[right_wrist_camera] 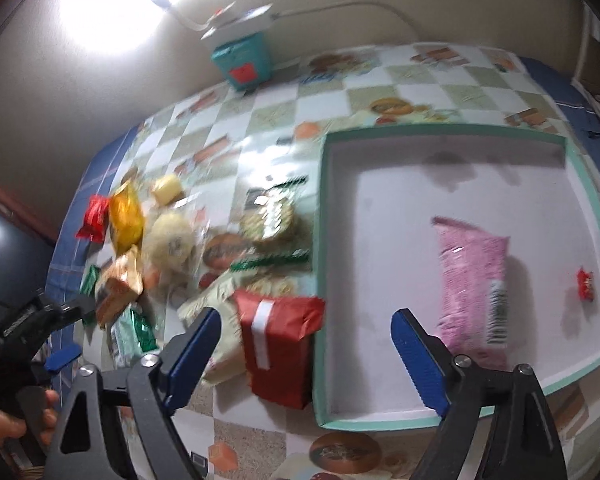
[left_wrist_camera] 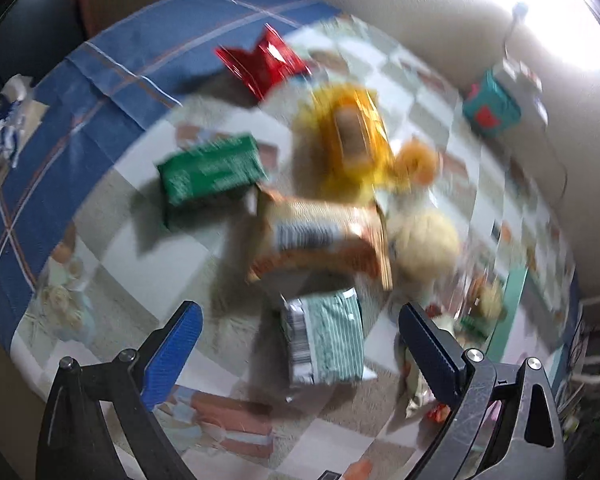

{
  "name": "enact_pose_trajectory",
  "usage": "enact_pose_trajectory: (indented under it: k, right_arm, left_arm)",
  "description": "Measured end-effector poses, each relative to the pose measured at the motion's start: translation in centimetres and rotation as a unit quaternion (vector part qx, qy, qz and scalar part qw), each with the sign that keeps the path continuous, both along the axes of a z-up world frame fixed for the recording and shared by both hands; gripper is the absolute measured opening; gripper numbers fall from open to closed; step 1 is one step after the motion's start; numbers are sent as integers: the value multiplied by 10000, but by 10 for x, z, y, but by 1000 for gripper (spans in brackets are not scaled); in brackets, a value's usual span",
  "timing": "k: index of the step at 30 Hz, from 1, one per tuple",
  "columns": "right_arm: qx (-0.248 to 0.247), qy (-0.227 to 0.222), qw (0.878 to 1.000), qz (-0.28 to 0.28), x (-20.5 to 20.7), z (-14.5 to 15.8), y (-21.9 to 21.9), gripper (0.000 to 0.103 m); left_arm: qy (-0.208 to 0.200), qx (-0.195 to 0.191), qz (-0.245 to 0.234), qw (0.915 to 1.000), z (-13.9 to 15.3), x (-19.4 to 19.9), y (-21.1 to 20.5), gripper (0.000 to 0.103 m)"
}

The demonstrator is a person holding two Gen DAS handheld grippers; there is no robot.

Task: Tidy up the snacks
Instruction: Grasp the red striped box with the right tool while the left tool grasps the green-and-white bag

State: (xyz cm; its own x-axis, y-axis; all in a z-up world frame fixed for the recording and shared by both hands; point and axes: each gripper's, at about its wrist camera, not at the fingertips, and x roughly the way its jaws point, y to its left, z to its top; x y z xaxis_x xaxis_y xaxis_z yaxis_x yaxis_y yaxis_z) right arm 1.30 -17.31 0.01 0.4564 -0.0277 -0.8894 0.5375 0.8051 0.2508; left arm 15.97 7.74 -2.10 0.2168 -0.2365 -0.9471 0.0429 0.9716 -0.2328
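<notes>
Snack packets lie in a loose pile on a checked tablecloth. In the left wrist view I see a green box (left_wrist_camera: pixel 210 168), a red packet (left_wrist_camera: pixel 266 62), a yellow bag (left_wrist_camera: pixel 350 140), an orange packet (left_wrist_camera: pixel 320 240) and a green-striped packet (left_wrist_camera: pixel 326 338). My left gripper (left_wrist_camera: pixel 300 336) is open and empty just above the striped packet. In the right wrist view a shallow teal-rimmed box (right_wrist_camera: pixel 324 240) holds a pink bag (right_wrist_camera: pixel 474 280) and a small red candy (right_wrist_camera: pixel 586 284). A red packet (right_wrist_camera: pixel 278 344) lies against its left wall. My right gripper (right_wrist_camera: pixel 306 344) is open and empty above that wall.
A teal carton (right_wrist_camera: pixel 242 60) with a white lamp base stands at the back by the wall. A blue cloth (left_wrist_camera: pixel 100 92) covers the table's left side. The left gripper and a hand (right_wrist_camera: pixel 32 412) show at the right view's lower left. Both views are motion-blurred.
</notes>
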Motion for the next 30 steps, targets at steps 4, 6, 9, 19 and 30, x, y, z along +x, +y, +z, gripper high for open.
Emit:
enact_pose_trajectory:
  k: [4,6,9,19,30]
  right_arm:
    - [3,206,9996,178,6,-10,13,80]
    - [-14,255,9994,222,9,-12,17,76]
    - [-68,328,9992,226,11,-15,21,74]
    - [-163,481,9986,139,15,-23,27,51]
    - [28,346,9994,44,11,-20,22,46]
  left_arm:
    - [107,118,-193,9997,-8,-4,-16,99]
    - [179,214,-274,9992,-14,-6,-24,98]
    - [232,327,-380,9985,-22,-7,-33,96]
    - [360,479,-461,9971,-36,-9,-45,71]
    - [319,369,-379,9981,-36,-5,-38,54]
